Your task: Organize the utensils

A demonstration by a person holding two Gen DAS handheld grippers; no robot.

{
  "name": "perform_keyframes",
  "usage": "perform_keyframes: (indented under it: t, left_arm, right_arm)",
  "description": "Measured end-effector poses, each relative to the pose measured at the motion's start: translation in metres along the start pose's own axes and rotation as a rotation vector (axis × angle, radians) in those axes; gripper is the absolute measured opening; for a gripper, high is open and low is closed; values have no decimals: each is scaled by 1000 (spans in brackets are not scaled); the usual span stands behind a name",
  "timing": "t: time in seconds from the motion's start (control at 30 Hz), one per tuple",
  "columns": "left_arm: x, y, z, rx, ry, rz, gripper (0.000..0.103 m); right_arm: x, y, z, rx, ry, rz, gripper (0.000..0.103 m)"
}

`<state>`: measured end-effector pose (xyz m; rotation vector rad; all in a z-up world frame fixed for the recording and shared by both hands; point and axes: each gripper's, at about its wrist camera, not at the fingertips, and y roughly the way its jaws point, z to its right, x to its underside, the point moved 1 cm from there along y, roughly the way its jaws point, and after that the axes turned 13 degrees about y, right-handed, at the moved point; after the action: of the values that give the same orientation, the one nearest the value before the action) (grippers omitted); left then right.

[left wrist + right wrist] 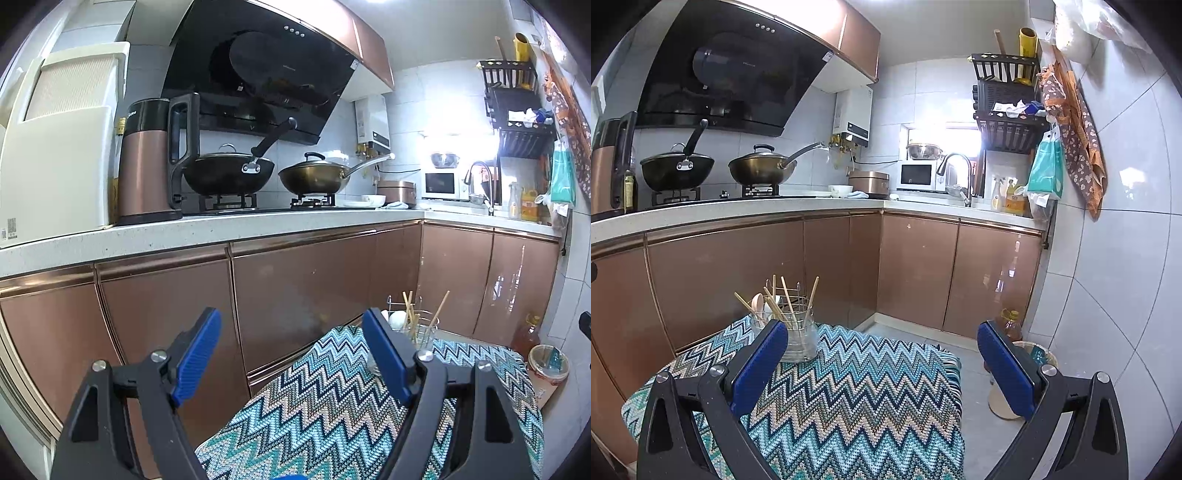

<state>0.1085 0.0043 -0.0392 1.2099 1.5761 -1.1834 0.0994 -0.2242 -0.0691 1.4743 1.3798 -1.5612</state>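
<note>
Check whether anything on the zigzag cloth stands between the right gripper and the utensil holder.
Nothing visible does. The right gripper is open and empty, and only bare zigzag cloth lies between it and the utensil holder, which stands ahead and to the left with chopsticks and a spoon in it.

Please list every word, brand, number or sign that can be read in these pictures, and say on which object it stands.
None can be read.
Range hood: small brand mark and a sticker, too small.
Brown kettle: brand at the top, blurred.
White appliance: QR code sticker, print unreadable.
Yellow bottle by the sink: label blurred.
</note>
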Motion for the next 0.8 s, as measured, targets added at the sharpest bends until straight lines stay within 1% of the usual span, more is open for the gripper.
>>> perform_keyframes:
  t: [0.33, 0.6, 0.8]
  left_arm:
    - [-2, 6, 4, -14, 2, 10, 78]
    - [-1, 12, 10, -1, 12, 4, 78]
    - [-1, 15, 13, -2, 14, -3, 78]
  right_arm:
    - [-4, 6, -2, -22, 1, 21, 103]
    - [-3, 15, -1, -40, 5, 2, 103]
    - [1, 23, -3, -75, 7, -23, 103]
